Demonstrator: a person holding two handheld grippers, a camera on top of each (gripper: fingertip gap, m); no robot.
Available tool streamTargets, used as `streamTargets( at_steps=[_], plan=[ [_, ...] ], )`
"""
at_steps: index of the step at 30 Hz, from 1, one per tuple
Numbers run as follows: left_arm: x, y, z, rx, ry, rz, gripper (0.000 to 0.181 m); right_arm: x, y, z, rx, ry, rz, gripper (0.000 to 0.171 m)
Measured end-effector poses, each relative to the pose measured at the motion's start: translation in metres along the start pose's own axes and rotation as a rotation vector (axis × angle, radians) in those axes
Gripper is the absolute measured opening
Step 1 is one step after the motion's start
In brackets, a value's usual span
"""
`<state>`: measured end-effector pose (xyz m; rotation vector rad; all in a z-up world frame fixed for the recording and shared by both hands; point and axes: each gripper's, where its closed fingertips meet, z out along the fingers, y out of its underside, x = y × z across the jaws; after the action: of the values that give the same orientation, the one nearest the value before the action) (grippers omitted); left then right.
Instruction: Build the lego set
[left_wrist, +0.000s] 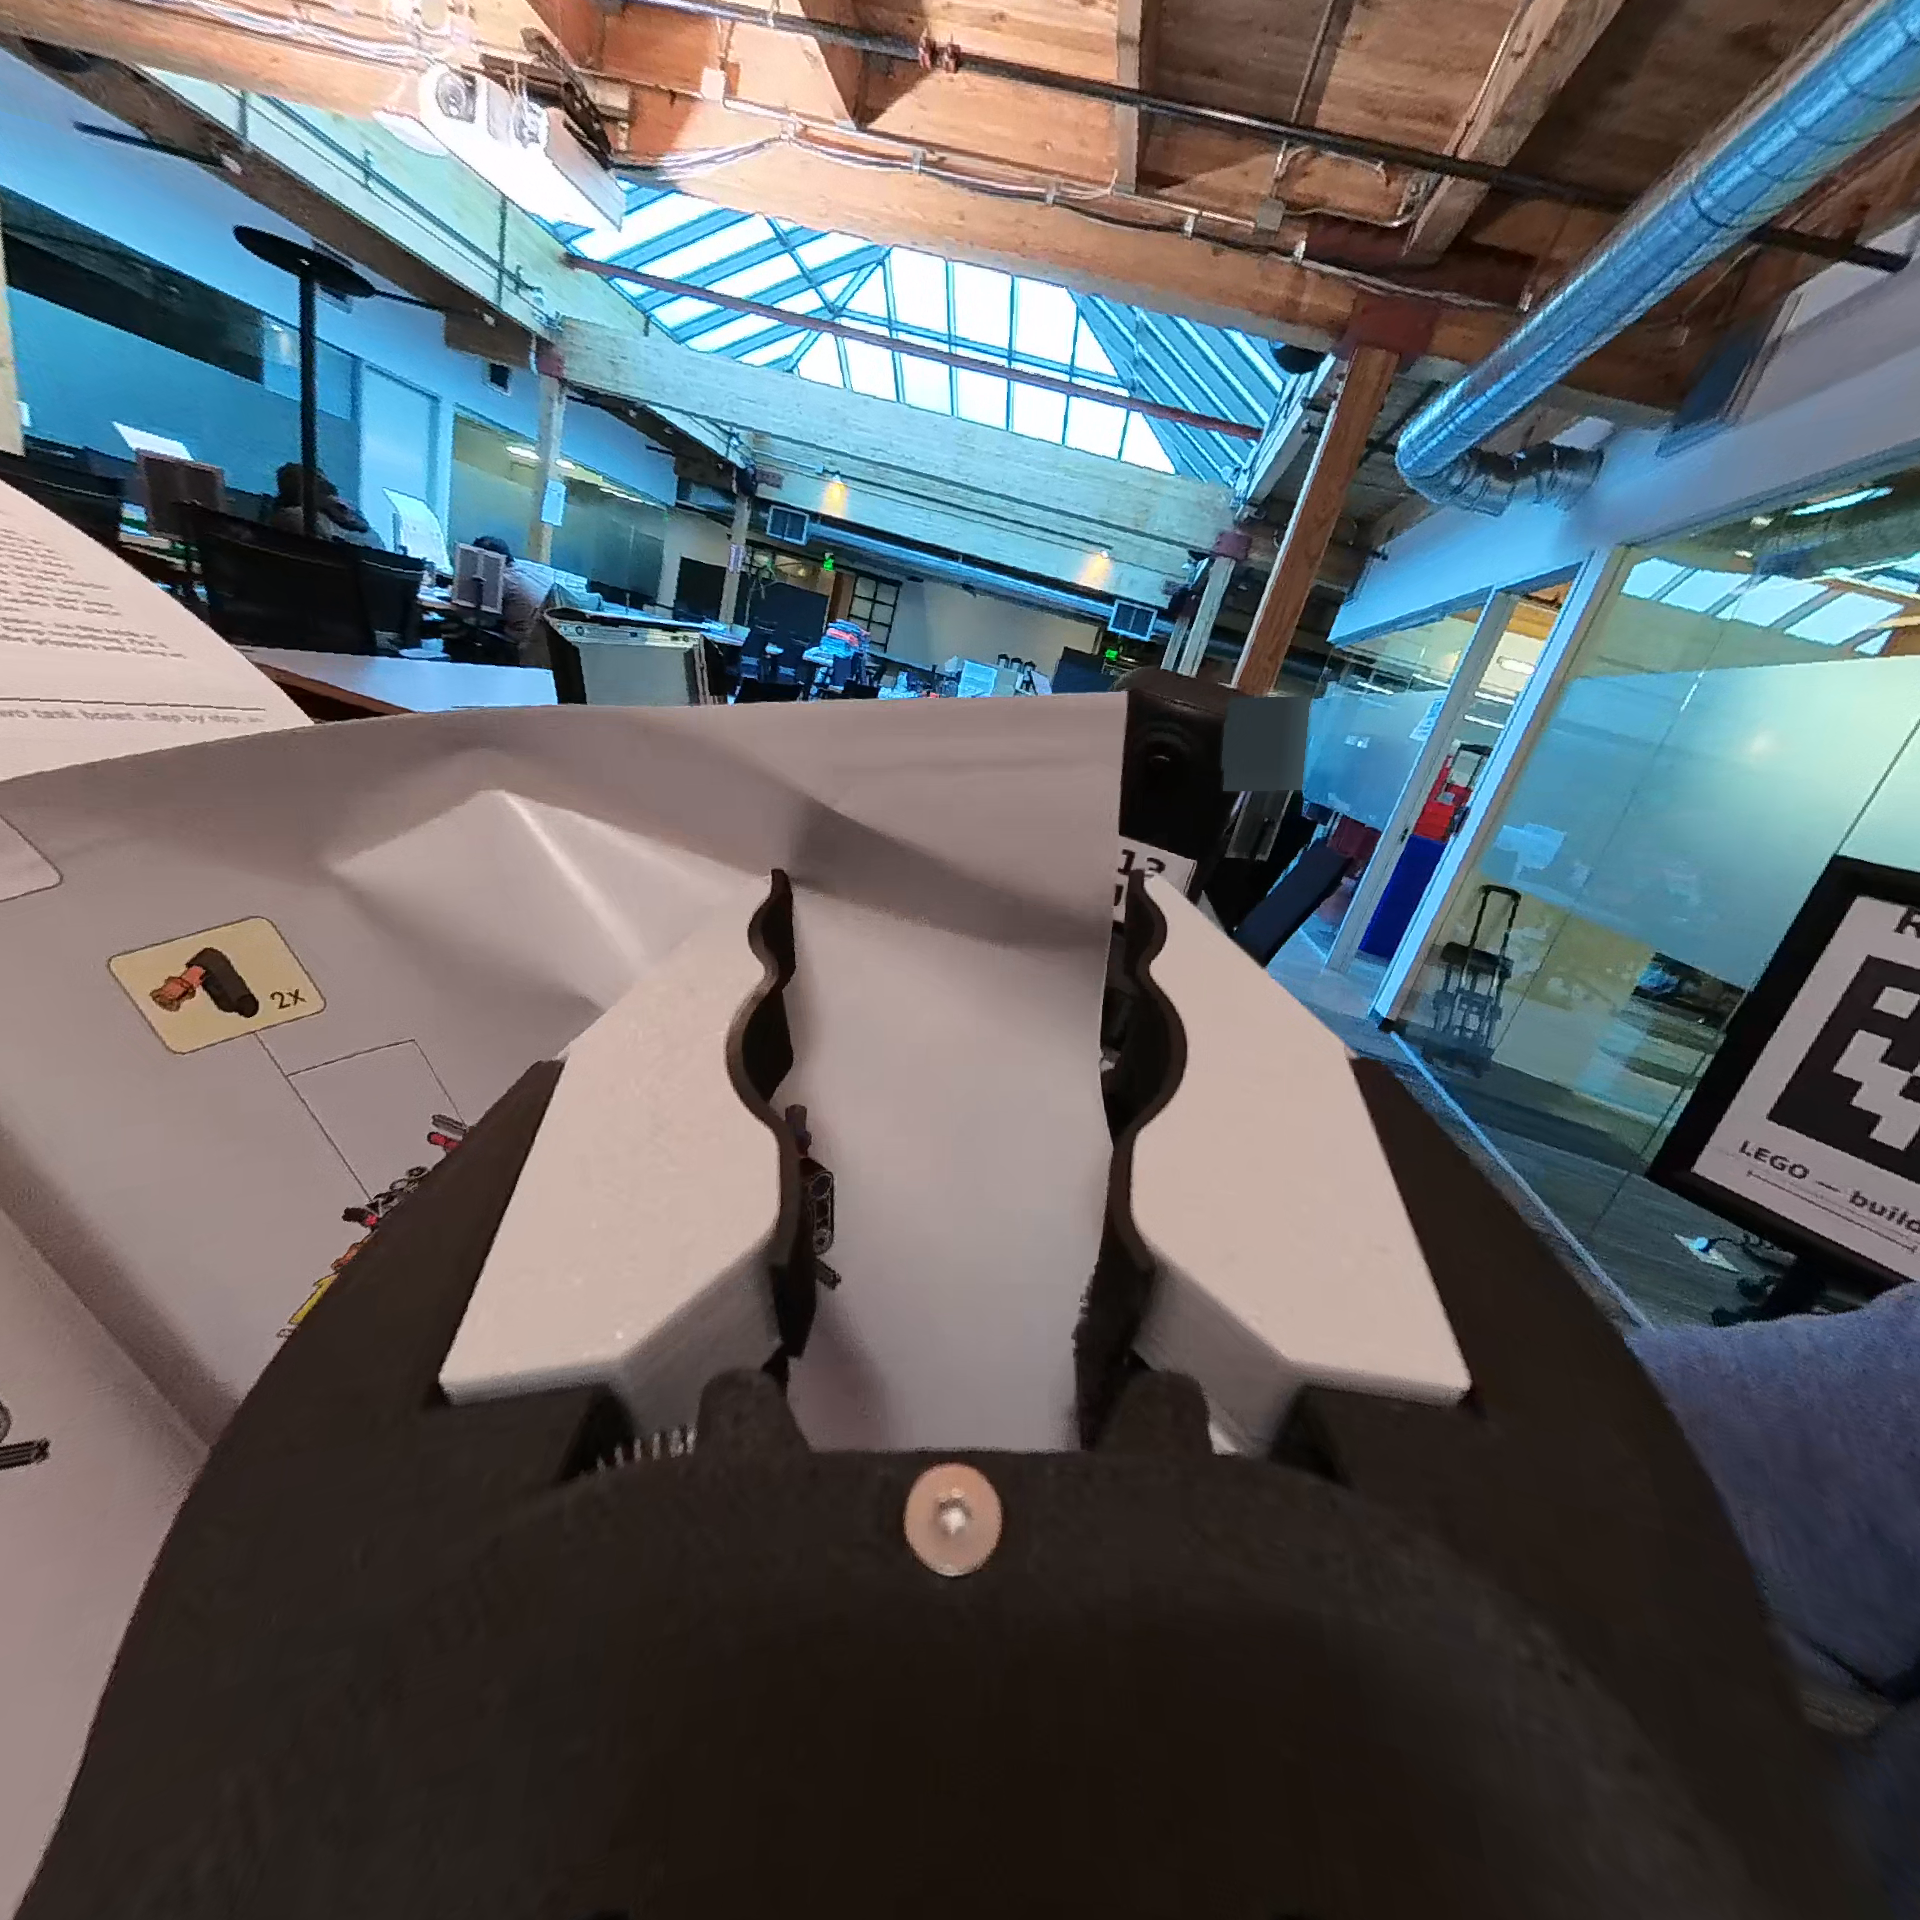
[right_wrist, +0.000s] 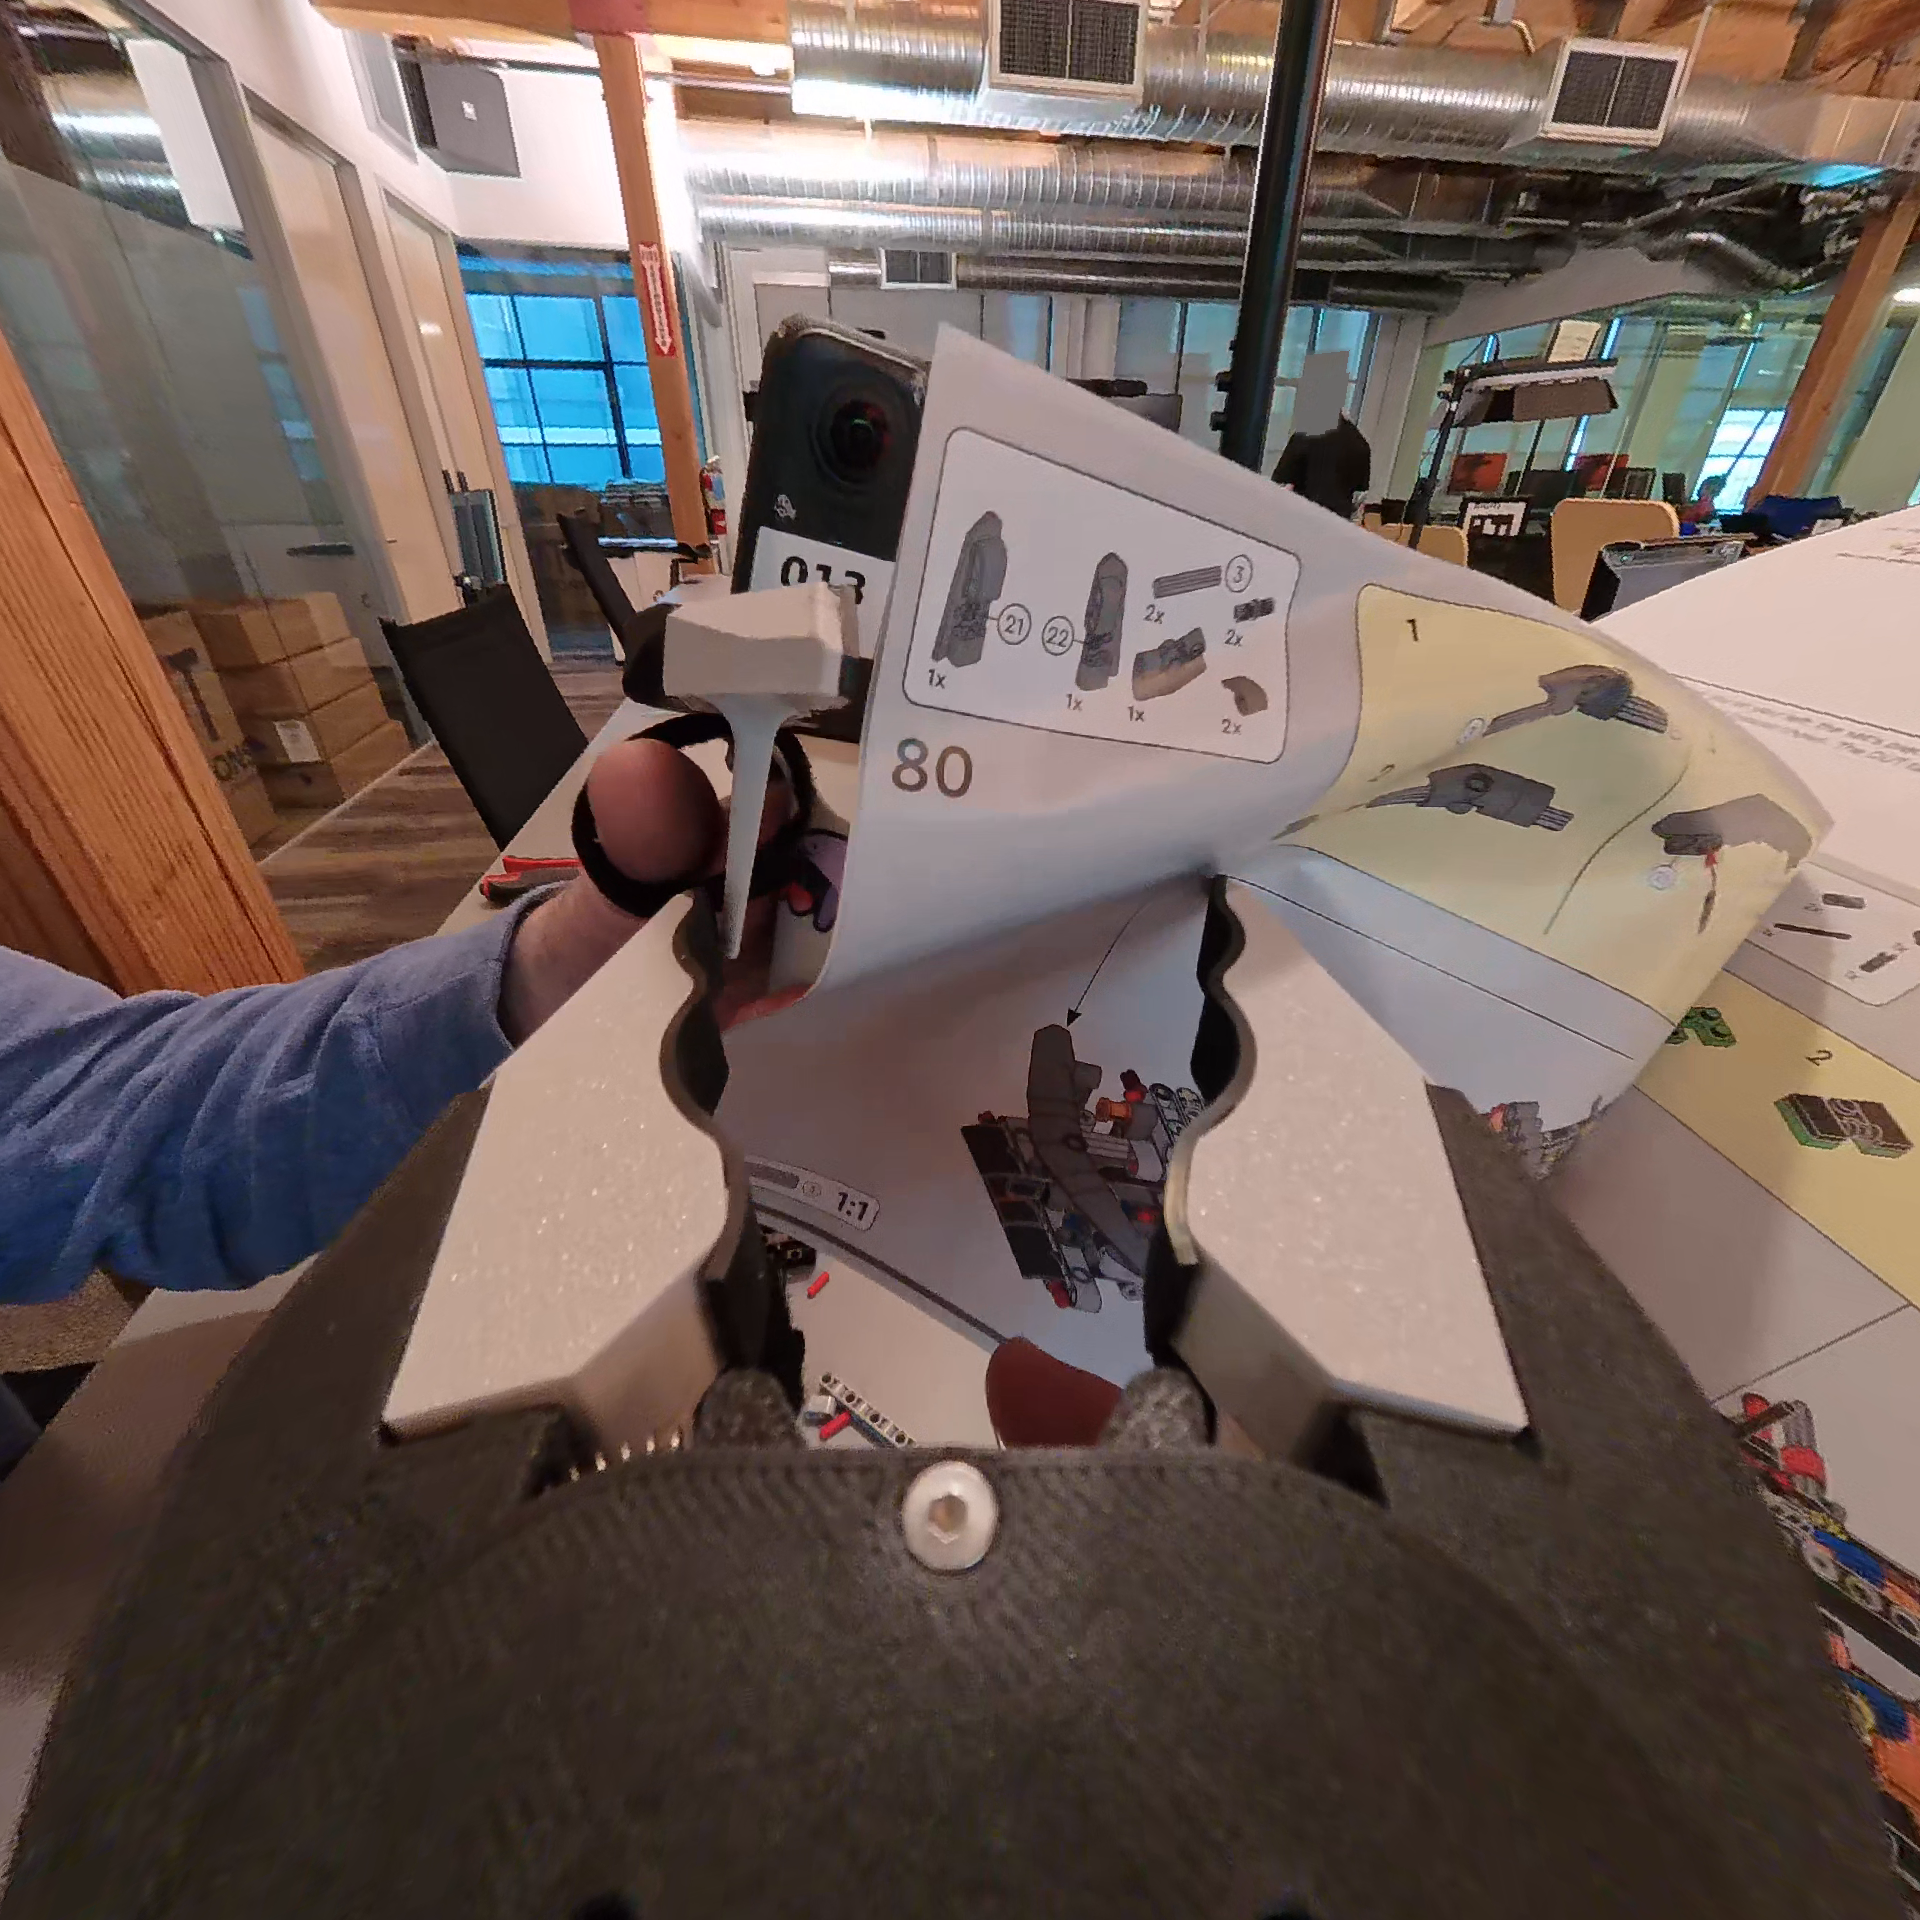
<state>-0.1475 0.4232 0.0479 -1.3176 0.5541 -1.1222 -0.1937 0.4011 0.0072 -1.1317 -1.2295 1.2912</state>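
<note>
The instruction booklet (right_wrist: 1766, 1174) lies open on the table. One of its pages (right_wrist: 1091, 644) is lifted and curled up. My left gripper (left_wrist: 956, 904) is open, and the lifted page (left_wrist: 935, 1039) fills the gap between its white fingers (left_wrist: 644, 1174). It also shows in the right wrist view (right_wrist: 769, 665), at the page's left edge. My right gripper (right_wrist: 956, 925) is open and empty, just above the booklet and under the curled page. A partly built lego model (right_wrist: 1829, 1538) sits at the right edge. A grey beam (right_wrist: 862, 1413) and a red pin (right_wrist: 819, 1285) lie loose on the table.
A black camera (right_wrist: 831, 457) with a white label stands behind the page. A red-handled tool (right_wrist: 525, 873) lies at the table's left edge. A blue sleeve (right_wrist: 208, 1122) reaches in from the left. A framed black-and-white marker sign (left_wrist: 1849, 1060) stands at right. Spacing between my two grippers at the tips: around 5 cm.
</note>
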Motion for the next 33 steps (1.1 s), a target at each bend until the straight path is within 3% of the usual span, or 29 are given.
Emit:
streamTargets(
  at_steps=[29,33],
  plan=[
    [-0.0029,-0.0087,-0.0021,0.092,0.088,-0.083,0.057,-0.0013,-0.005,0.0021,0.033,-0.039,0.023,0.09],
    [-0.0064,-0.0093,-0.0032,0.102,0.087,-0.105,0.045,-0.0021,-0.0051,0.0022,0.034,-0.045,0.022,0.088]
  ],
)
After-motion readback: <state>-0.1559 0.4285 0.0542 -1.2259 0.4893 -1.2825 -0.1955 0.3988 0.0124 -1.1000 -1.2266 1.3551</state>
